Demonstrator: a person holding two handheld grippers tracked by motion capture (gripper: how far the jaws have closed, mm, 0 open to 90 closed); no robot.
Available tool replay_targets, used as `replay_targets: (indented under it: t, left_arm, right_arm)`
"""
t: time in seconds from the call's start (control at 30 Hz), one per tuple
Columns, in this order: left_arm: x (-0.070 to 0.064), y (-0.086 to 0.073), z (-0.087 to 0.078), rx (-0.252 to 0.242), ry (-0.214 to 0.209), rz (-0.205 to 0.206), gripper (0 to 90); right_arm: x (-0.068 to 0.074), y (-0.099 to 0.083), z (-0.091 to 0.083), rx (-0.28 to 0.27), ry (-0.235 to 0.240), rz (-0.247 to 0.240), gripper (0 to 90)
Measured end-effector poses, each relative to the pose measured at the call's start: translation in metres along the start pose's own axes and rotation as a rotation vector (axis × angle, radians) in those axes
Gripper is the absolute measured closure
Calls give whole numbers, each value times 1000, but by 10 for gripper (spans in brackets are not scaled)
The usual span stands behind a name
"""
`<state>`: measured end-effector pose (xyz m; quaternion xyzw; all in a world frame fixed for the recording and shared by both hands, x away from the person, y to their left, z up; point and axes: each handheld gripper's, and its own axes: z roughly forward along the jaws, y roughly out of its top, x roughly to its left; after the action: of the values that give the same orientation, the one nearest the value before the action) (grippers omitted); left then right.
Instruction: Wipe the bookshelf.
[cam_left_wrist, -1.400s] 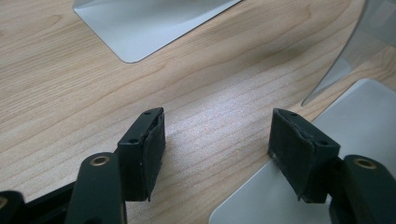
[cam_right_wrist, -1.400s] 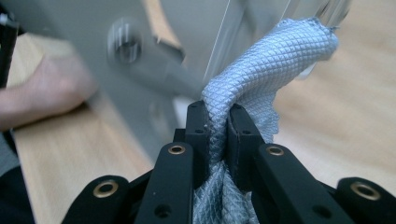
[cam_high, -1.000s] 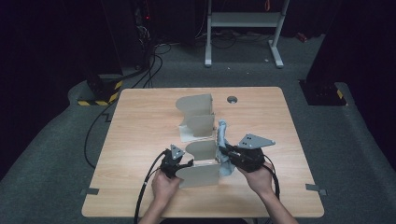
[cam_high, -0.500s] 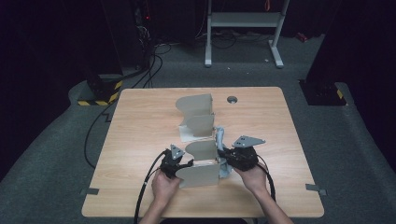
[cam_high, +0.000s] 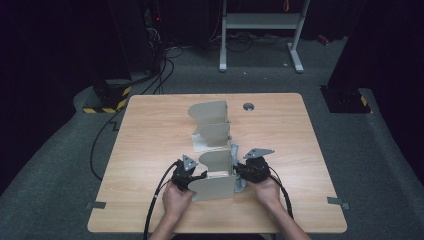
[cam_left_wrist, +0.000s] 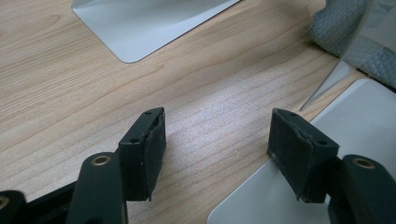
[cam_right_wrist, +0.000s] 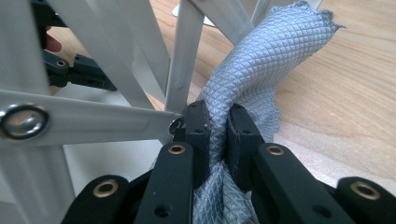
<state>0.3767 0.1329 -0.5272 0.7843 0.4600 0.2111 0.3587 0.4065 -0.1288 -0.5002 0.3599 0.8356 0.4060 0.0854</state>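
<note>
A light wooden counter (cam_high: 150, 150) is seen from above, and a pale grey folding rack of curved upright panels (cam_high: 215, 145) is stood along its middle, running from the far half toward the person's edge. The left gripper (cam_high: 192, 176) is held at the left of the rack's nearest panel, and the right gripper (cam_high: 239, 172) is held at the right of the same end; each is carried in one of the person's hands, with a black cable trailing back toward the near edge.

In the right gripper view, a grey quilted cloth with a diamond pattern (cam_right_wrist: 261, 70) is pinched between the two black jaws of the right gripper (cam_right_wrist: 218, 128), which are closed tightly upon it. The cloth rises from the jaws, bends over to the right above the counter (cam_right_wrist: 345, 116), and is pressed close against the rack's pale slats (cam_right_wrist: 140, 56), where a riveted strip lies just beside the left jaw.

In the left gripper view, the left gripper (cam_left_wrist: 217, 140) is seen with its jaws spread wide and nothing between them but bare wood. The rack's flat pale base (cam_left_wrist: 364, 121) is touched by the right-hand jaw, and a corner of the grey cloth (cam_left_wrist: 331, 28) is visible at the upper right, beside a slanted panel edge.
</note>
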Motion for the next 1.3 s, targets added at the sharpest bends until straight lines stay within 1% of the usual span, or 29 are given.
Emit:
replay_targets:
  t: [0.07,0.1,0.2,0.37,0.63,0.8,0.9,1.03,1.2,1.3]
  left_arm:
    - [0,0,0,0,0,0,371]
    - [0,0,0,0,0,0,371]
    - [0,0,0,0,0,0,371]
    - [0,0,0,0,0,-1,371]
    - [0,0,0,0,0,0,371]
    - [0,0,0,0,0,0,371]
    - [0,0,0,0,0,0,371]
    - [0,0,0,0,0,-1,371]
    - [0,0,0,0,1,-1,371]
    - [0,0,0,0,1,-1,371]
  right_arm:
    - [1,2,-3,-16,1,0,816]
    - [2,4,-8,-35,2,-2,816]
    - [8,12,-21,-61,-13,-37,816]
    - [14,25,-42,-120,-6,-73,816]
    - [20,41,-64,-197,0,-101,816]
    - [25,50,-75,-233,-9,-135,815]
    - [24,51,-76,-237,-13,-135,815]
    - [20,50,-69,-224,-15,-118,815]
    - [13,43,-53,-178,-12,-84,816]
    - [11,40,-46,-158,-15,-76,815]
